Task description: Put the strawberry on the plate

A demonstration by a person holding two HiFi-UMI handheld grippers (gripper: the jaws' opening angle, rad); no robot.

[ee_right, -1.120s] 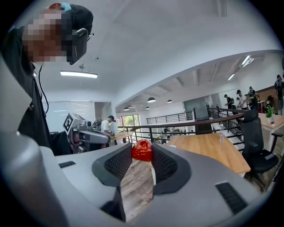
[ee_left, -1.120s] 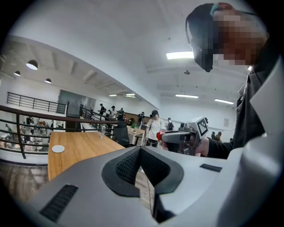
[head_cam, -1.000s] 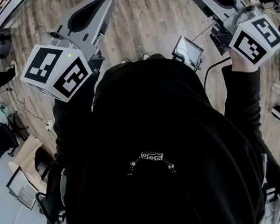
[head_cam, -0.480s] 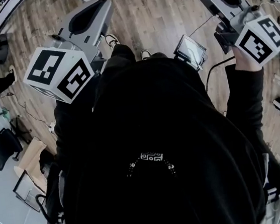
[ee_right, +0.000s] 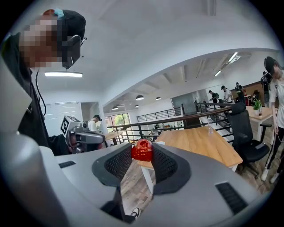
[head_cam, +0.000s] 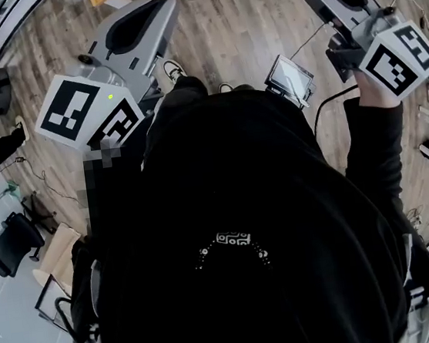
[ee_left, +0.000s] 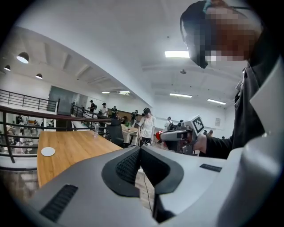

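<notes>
**Red strawberry clamped in the right claw, held over the floor**

Red and bumpy, the strawberry (ee_right: 142,150) is pinched right at the tips of the right gripper (ee_right: 142,153). Both ribbed pads press on its sides, so the jaws stand partway apart with the fruit filling the gap. It isn't resting on anything, it just hangs there in the grip above the plank floor (head_cam: 235,24). From the head view you only catch a bit of red at the far end of that gripper, near the top edge.

The left gripper (ee_left: 140,149) has its jaws closed together, tips meeting, with nothing between them. In its view the other gripper shows across the way, marker cube and all, with the red fruit at its tip.

Both grippers are held out in front of the person, who wears a black top (head_cam: 237,226), one gripper on each side. A small screen (head_cam: 290,77) sits between them, nearer the right one.

Further off, the right gripper view shows a wooden table (ee_right: 202,141) past the strawberry, with a black office chair (ee_right: 246,133) beside it. In the left gripper view, a white disc (ee_left: 47,151) lies flat on a wooden tabletop (ee_left: 75,148). I can't tell if that disc is the plate. Some people are standing around in the background.
</notes>
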